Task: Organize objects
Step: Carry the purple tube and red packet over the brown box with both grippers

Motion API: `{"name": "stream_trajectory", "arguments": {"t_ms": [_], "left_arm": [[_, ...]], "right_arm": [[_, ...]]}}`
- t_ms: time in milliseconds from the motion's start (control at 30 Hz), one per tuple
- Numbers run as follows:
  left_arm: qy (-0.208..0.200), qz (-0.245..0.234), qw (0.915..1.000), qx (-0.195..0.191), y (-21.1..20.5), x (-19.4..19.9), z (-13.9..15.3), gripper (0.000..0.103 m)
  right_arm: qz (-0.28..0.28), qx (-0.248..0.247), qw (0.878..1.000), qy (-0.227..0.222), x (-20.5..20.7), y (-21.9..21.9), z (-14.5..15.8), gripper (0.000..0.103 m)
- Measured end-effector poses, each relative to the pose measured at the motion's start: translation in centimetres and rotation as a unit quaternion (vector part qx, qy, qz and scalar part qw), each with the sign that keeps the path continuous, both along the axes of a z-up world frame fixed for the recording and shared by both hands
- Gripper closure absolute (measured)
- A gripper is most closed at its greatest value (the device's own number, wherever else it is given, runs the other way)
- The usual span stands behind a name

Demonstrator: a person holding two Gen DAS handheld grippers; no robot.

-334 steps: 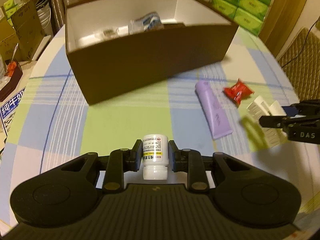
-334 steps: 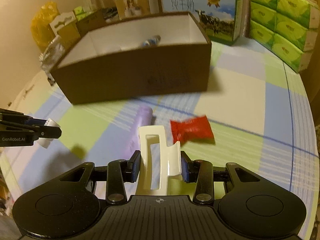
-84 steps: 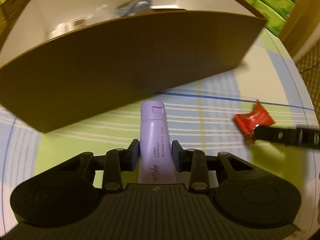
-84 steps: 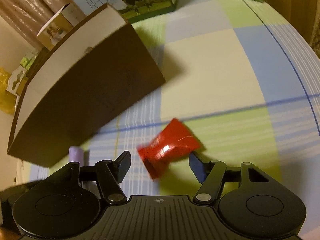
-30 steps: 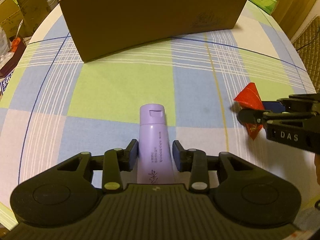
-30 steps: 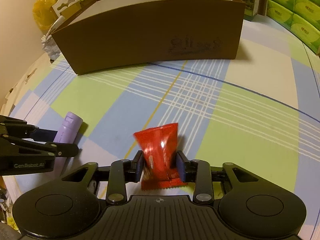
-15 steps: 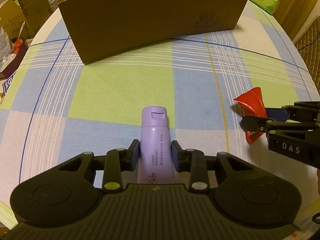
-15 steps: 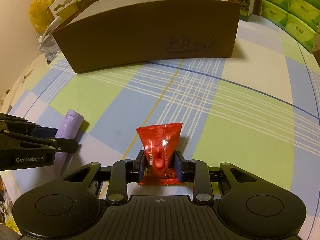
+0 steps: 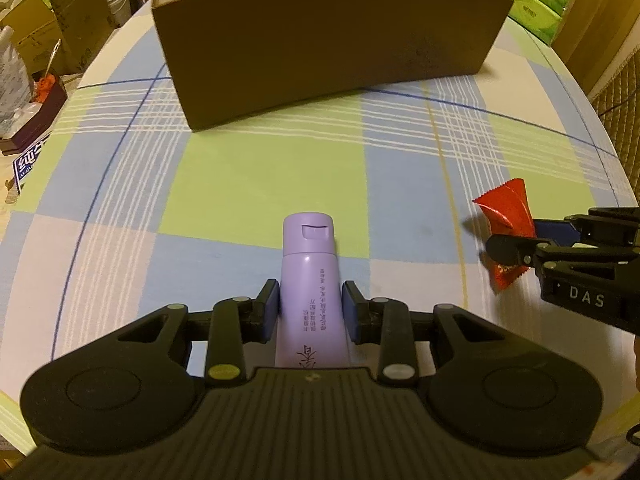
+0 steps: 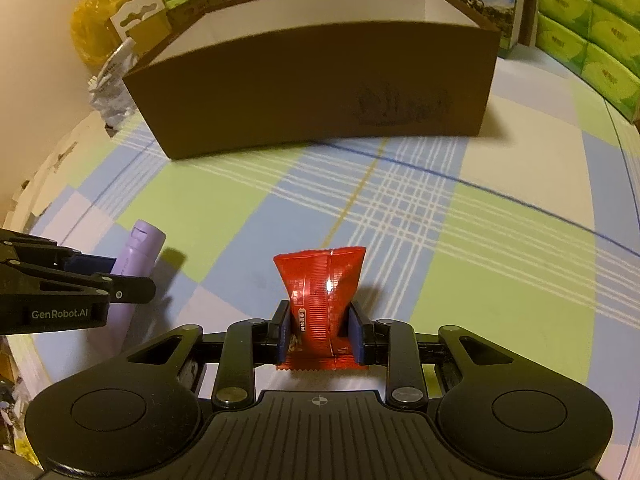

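1. While both tools are pointing steeply down at the checked tablecloth [image 9: 260, 176], you are facing the brown box [image 9: 320, 48], which is lying straight ahead of both grippers, across a bare stretch of cloth, its long side broadside to you and its open top above the level of what you are carrying.
2. Your left gripper [image 9: 310, 312] is clamping the purple tube [image 9: 310, 280]: both pads are pressing its sides, the tube's long axis is running along the fingers, and its capped end is pointing toward the box.
3. Your right gripper [image 10: 320, 336] is pinching the red packet [image 10: 320, 300] at its lower half; the wider upper end is flaring out past the fingertips toward the box.
4. Judging from both views, neither hand is clearly nearer to the box; the left one is sitting opposite its left half, the right one opposite its right half.
5. Compared with a second ago, both sets of jaws have just been closing, each with its item between them; the packet is now sitting squarer and more upright between the right pads, and the tube is sitting tighter.
6. Compared with that same frame, the box wall is looming larger in both views.
7. Judgement: the carry to the box is coming next, and each item is needing lift to clear the near wall.
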State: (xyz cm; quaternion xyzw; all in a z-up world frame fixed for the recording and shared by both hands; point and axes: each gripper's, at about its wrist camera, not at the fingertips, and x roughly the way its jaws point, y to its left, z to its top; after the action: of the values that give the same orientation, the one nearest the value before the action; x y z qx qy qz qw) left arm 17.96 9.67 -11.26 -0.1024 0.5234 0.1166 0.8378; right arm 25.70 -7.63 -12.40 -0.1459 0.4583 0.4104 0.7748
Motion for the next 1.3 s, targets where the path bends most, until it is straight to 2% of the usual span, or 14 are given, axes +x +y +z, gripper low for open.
{"name": "stream_trajectory", "arguments": {"t_ms": [300,667,1000,1300], "left_arm": [[-0.026,0.013,0.9996,0.002,1.4,0.1,2.2,0.075],[-0.092,0.019,0.9956,0.01,3.6,2.0,7.3,0.075],[-0.152,0.016,0.9879,0.027,6.8,7.1,11.6,0.075],[-0.163,0.032,0.9852,0.04,10.8,12.8,12.3,0.075]], "right_arm": [[0.004,0.03,1.0,-0.006,1.2,1.2,2.2,0.077],[0.002,0.089,0.996,-0.024,5.4,4.0,6.7,0.077],[0.001,0.139,0.989,-0.046,10.2,8.5,10.6,0.077],[-0.012,0.139,0.99,-0.034,14.5,12.3,10.4,0.077]]}}
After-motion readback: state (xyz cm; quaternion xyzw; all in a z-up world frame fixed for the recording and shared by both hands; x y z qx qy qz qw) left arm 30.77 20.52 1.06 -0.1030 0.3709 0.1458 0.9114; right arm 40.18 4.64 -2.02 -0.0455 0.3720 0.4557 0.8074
